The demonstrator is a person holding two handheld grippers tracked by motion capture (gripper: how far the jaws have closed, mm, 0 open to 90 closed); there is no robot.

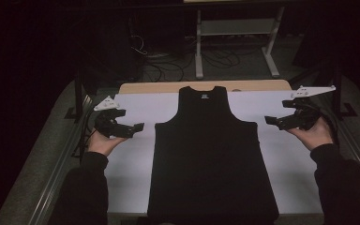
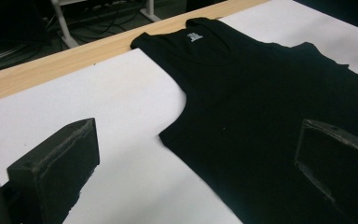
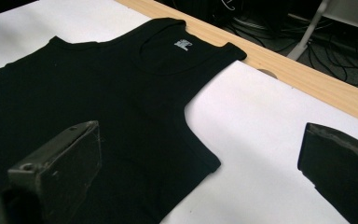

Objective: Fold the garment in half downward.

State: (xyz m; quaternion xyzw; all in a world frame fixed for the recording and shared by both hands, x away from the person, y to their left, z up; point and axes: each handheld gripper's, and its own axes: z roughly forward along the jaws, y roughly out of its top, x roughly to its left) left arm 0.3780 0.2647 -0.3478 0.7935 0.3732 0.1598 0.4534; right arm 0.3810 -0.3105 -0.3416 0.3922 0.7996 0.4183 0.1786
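Note:
A black tank top [image 1: 211,154] lies flat on the white table cover [image 1: 136,110], neck toward the far edge, with a small white label inside the collar [image 2: 195,36]. My left gripper [image 1: 138,127] hovers open to the left of the shirt's left armhole, jaws pointing at it. My right gripper [image 1: 268,121] hovers open to the right of the right armhole, also pointing inward. In the left gripper view the tank top [image 2: 270,107] spreads between the jaws; in the right gripper view the tank top [image 3: 107,98] lies under the left jaw. Nothing is between either pair of jaws.
A wooden strip of the table [image 1: 168,87] runs along the far edge. Beyond it stand a white metal frame [image 1: 236,28] and loose cables [image 1: 168,65] on the floor. Metal rails [image 1: 65,159] flank the table's sides.

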